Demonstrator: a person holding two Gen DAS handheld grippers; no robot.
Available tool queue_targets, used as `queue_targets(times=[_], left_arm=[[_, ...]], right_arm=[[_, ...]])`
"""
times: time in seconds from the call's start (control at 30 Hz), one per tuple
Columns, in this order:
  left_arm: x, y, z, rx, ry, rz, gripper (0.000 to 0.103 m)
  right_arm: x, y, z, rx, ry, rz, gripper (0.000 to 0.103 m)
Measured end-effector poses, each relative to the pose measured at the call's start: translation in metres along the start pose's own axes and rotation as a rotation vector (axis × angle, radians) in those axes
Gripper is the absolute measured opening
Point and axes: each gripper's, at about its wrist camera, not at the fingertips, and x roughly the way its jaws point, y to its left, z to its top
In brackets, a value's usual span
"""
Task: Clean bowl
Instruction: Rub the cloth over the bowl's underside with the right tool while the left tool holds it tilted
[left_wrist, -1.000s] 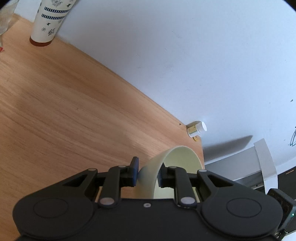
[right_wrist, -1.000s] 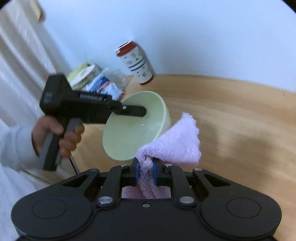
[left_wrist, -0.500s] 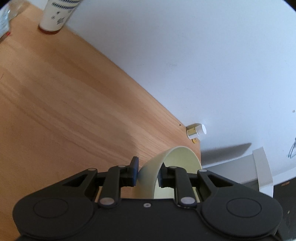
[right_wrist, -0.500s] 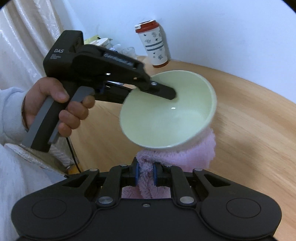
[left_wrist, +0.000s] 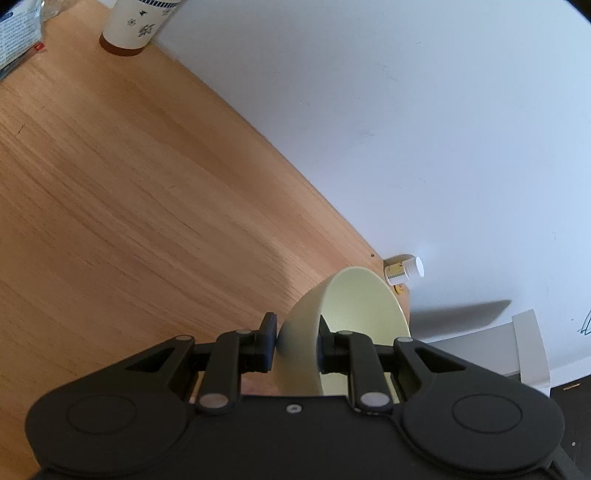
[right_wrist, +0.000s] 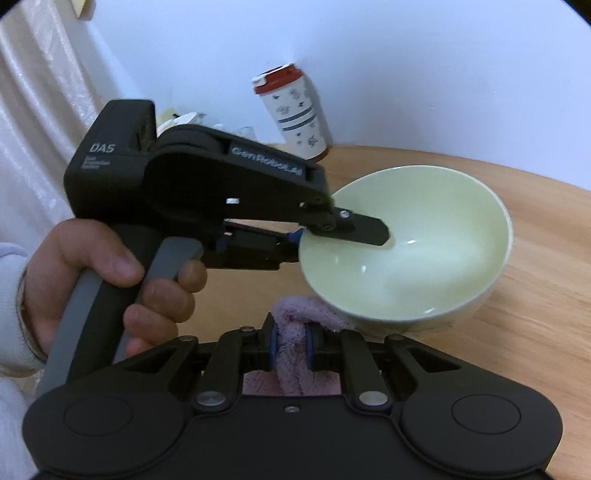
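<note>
A pale green bowl (right_wrist: 417, 251) is held above the wooden table, its opening tilted toward the right wrist camera. My left gripper (right_wrist: 332, 236) is shut on the bowl's near-left rim, one finger inside. In the left wrist view the bowl (left_wrist: 354, 314) shows edge-on, its wall pinched by my left gripper (left_wrist: 295, 343). My right gripper (right_wrist: 290, 345) is shut on a pink cloth (right_wrist: 295, 321). The cloth lies under the bowl's lower rim; its far part is hidden behind the bowl.
A patterned tumbler with a red lid (right_wrist: 295, 114) stands by the wall, also seen in the left wrist view (left_wrist: 136, 22). Packets (left_wrist: 18, 33) lie beside it. A small white-capped bottle (left_wrist: 402, 269) sits at the table's far corner. The wooden table (left_wrist: 129, 192) spreads left.
The bowl has dropped lower and turned more open side up in front of the right gripper. The pink cloth is now mostly hidden under the bowl's rim.
</note>
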Motion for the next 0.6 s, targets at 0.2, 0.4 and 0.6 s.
queue_targets(times=[0.2, 0.4, 0.6], left_arm=[[0.006, 0.01, 0.005, -0.044, 0.019, 0.015, 0.018], [0.01, 0.019, 0.009, -0.067, 0.02, 0.051, 0.018], [0.009, 0.026, 0.012, -0.078, 0.023, 0.078, 0.018]], right_arm=[[-0.008, -0.012, -0.012, 0.054, 0.016, -0.044, 0.016], [-0.011, -0.023, -0.015, 0.076, 0.033, -0.087, 0.016], [-0.029, -0.049, -0.02, 0.17, 0.018, -0.15, 0.016]])
